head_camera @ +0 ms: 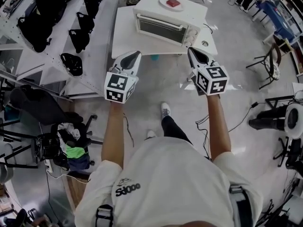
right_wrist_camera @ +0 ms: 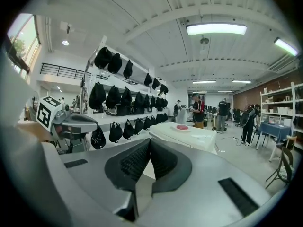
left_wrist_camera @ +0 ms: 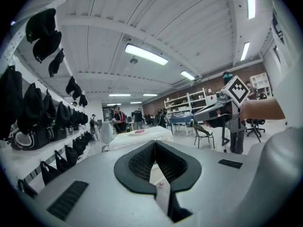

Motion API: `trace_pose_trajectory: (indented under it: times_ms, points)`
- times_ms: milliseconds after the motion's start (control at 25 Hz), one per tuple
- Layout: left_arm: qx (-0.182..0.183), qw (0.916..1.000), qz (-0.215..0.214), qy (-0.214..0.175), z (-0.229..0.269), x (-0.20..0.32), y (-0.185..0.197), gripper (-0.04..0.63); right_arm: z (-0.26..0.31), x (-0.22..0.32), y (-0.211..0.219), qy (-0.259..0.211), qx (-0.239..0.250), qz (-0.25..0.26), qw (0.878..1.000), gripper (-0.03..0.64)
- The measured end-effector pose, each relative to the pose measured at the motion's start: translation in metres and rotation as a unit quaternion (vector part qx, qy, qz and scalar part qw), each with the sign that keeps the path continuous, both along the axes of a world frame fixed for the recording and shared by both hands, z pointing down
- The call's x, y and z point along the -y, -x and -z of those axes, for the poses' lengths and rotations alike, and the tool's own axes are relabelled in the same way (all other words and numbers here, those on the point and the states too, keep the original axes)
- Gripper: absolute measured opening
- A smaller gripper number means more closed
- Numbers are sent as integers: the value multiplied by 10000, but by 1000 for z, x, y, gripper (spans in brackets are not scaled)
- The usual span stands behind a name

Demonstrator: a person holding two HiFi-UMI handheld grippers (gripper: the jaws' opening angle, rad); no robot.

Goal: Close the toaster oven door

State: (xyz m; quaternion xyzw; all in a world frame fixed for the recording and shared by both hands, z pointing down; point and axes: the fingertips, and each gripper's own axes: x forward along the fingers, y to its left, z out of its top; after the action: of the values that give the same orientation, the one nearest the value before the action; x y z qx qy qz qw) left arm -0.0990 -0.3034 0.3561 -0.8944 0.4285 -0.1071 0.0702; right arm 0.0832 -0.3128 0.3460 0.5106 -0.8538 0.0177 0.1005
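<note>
Shows toaster oven (head_camera: 166, 25) on white table (head_camera: 124, 37), door (head_camera: 160, 30) flat against the oven's front; holds left gripper (head_camera: 136, 55) near the oven's front, toward its left end, jaws clenched on nothing; holds right gripper (head_camera: 191, 50) just off the oven's front right corner, jaws pressed together, empty; finds red object (head_camera: 173, 3) on plate (head_camera: 164, 4) atop the oven.
</note>
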Motion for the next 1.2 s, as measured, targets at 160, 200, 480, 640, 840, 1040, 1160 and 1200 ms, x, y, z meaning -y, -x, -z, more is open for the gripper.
trace_pose_trajectory:
  times_ms: [160,200,480,640,840,1040,1160,1200]
  points:
    - [31,9998,-61,-162,13,-25,-1,18,8,-30,2,-166,-212,20,9996,9]
    - [25,9998,-75,-202,16,-31,-1,18,11,-37,3,-222,-272,30,9994,9]
    - [-12,9989,-152,-434,43,-59,-2,18,41,-71,16,-570,-452,171,9972,9]
    - [-22,9982,-206,-568,54,-71,-7,18,50,-81,24,-695,-456,271,9962,9]
    - [25,9974,-194,-689,62,-81,-6,18,61,-91,29,-822,-569,353,9944,9]
    - [135,9970,-183,-743,64,-85,-2,18,59,-92,36,-835,-708,418,9931,9]
    - [170,9969,-155,-749,64,-86,1,18,55,-93,40,-829,-814,461,9922,9]
    - [183,9969,-146,-748,63,-86,2,18,54,-93,41,-824,-825,465,9921,9]
